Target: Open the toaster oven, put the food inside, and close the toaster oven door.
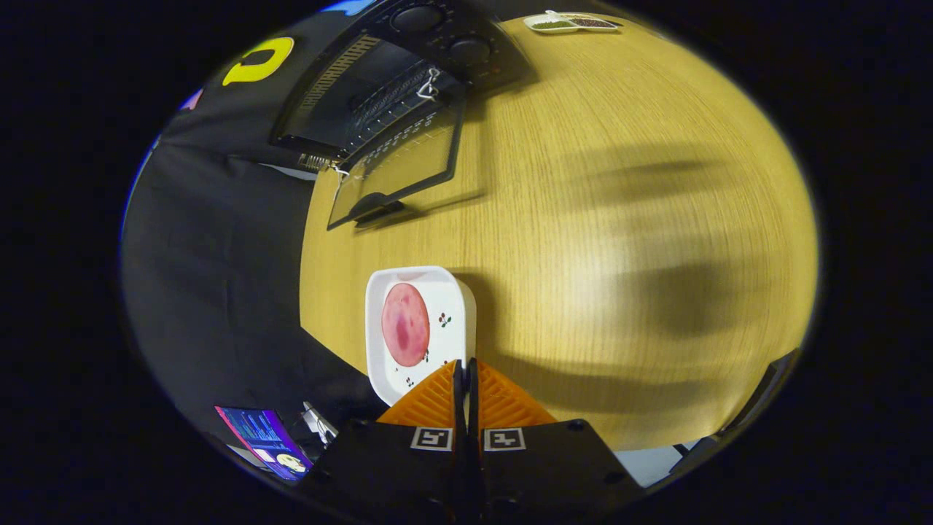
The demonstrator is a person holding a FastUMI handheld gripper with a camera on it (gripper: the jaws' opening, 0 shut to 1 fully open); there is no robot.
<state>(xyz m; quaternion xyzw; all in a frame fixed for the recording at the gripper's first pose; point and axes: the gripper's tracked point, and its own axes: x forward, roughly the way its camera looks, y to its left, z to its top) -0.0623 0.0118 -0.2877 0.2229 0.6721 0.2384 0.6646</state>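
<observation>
Gripper view: no readable writing shows. The gripper [466, 364] has its fingers pressed together, holding nothing, over the near rim of a white tray [458, 302] bearing a round pink meat slice [405, 324]. Beyond, the black toaster oven [379, 87] stands on the wooden table [619, 219], its glass door [397, 164] folded down open.

Recording booth, black cloth wall [211, 277]; wooden table [619, 240], toaster oven [393, 80]

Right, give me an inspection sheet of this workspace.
Surface: wooden table, shadows across it.
Job's things: toaster oven at the table's far edge, door hanging open; round pink slice of food on a white square plate just ahead of the fingers.
Clutter: small divided dish at the far end.
Grippers: gripper fingers closed together, holding nothing, over the plate's near edge.
Cables: nothing seen.
Surroundings: black cloth wall; lit screen low beside the table.
</observation>
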